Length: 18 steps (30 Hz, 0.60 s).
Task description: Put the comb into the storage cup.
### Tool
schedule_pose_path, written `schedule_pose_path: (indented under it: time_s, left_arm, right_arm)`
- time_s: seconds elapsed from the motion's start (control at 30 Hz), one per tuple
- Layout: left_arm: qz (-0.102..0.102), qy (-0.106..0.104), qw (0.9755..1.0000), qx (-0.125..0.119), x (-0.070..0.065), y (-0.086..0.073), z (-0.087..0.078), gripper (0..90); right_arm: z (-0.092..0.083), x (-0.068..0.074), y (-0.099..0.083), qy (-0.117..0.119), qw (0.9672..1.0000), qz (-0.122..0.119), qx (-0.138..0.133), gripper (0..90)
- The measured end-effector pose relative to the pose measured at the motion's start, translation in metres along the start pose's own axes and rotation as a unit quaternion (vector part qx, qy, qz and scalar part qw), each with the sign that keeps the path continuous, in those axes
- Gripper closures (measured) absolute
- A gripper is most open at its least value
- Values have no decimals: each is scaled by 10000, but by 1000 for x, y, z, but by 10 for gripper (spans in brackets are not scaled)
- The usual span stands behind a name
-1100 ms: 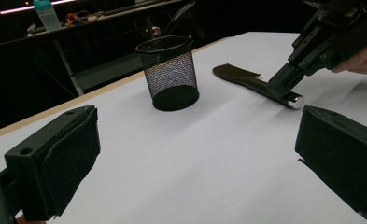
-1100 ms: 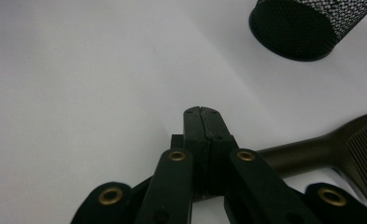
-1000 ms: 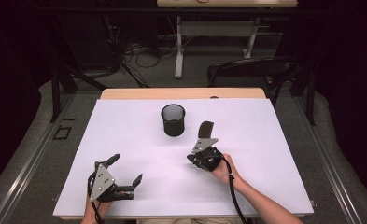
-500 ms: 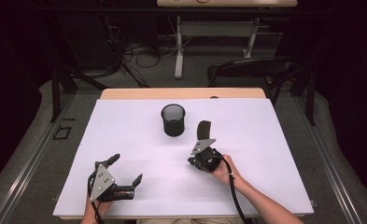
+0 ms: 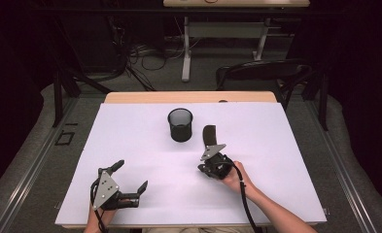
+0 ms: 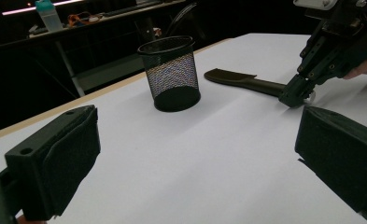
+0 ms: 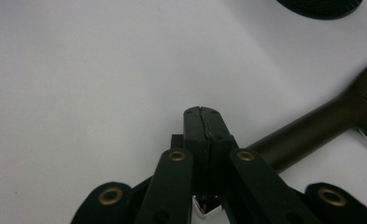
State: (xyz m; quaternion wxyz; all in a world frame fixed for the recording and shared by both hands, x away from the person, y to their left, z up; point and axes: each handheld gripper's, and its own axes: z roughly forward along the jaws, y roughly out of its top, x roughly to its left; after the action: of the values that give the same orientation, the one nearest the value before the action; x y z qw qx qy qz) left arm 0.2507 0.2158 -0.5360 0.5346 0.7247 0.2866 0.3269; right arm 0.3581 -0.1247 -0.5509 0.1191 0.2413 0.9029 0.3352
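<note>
A black mesh cup [image 5: 180, 124] [image 6: 172, 72] stands upright on the white table [image 5: 130, 126], toward the back middle. Just right of it lies a black long-handled tool [image 5: 209, 134] [image 6: 246, 81] [image 7: 312, 128], flat on the table. My right gripper [image 5: 209, 146] [image 7: 203, 121] is shut, pads pressed together with nothing between them. Its tip rests on the table at the handle's near end, the handle passing beside it. The left gripper view sees this gripper [image 6: 293, 95] touching the handle end. My left gripper [image 5: 130, 175] [image 6: 195, 154] sits open and empty near the front left edge.
The cup's dark rim [image 7: 319, 5] shows at the top of the right gripper view. A dark chair [image 5: 261, 73] stands behind the table's far right corner. A desk with a bottle [image 6: 48, 14] is far off in the dark.
</note>
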Motion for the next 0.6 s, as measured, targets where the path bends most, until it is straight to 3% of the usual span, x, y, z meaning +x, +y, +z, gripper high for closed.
schedule_pose_path:
  time_s: [0.6]
  left_arm:
    - [-5, -17, 10000, -32, 0, 0, 0, 1]
  right_arm:
    - [-4, -6, -5, -15, 9998, 155, 110, 900]
